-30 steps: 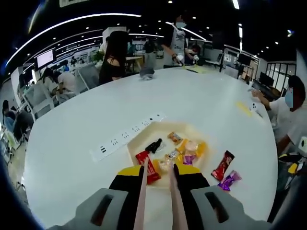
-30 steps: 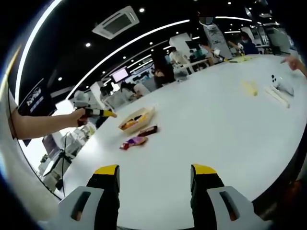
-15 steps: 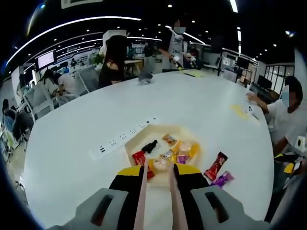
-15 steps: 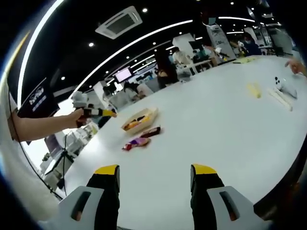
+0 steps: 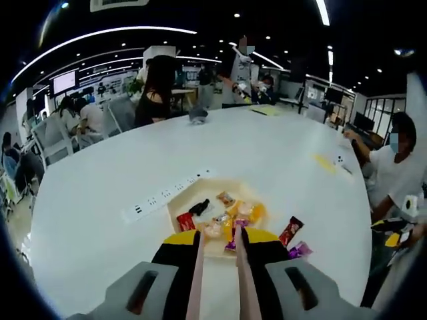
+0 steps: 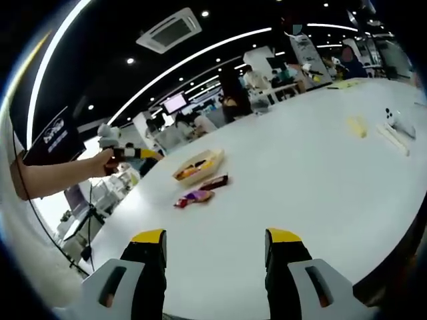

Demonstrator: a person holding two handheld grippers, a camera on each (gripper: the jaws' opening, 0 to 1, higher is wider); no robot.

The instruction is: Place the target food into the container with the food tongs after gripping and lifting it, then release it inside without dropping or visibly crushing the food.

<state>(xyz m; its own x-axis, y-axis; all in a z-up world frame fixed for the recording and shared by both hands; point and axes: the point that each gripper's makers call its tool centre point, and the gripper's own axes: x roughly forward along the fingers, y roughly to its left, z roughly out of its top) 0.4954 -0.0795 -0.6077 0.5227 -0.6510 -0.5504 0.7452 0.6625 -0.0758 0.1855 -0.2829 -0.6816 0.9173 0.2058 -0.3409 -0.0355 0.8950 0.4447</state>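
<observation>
Tongs (image 5: 217, 267) run forward between the left gripper's (image 5: 217, 250) yellow-tipped jaws, which are clamped on the two pale arms; the arms stay slightly apart and nothing is caught between their tips, which point down over the near edge of the tray (image 5: 189, 198). In the left gripper view the cream tray lies on the white table (image 5: 267, 147) just ahead of the tongs and holds a heap of small wrapped snacks (image 5: 227, 217): a red one at the near left, a black one behind it, orange and yellow ones in the middle and a purple one by the right jaw. A red bar (image 5: 290, 231) and a purple candy (image 5: 299, 250) lie on the table just right of the tray, outside it. A white power strip (image 5: 167, 194) lies along the far left side of the tray. The right gripper view shows a hand (image 6: 103, 161) on a bare, outstretched forearm at the left, holding the left gripper level with its yellow tip toward the tray (image 6: 198, 166), above the table's edge. The right gripper (image 6: 217, 250) hangs over bare table (image 6: 300, 173) well away from the tray, jaws wide apart and holding nothing. From there the red bar (image 6: 215, 181) and purple candy (image 6: 194, 197) lie just this side of the tray. People sit and stand around the far side of the table
</observation>
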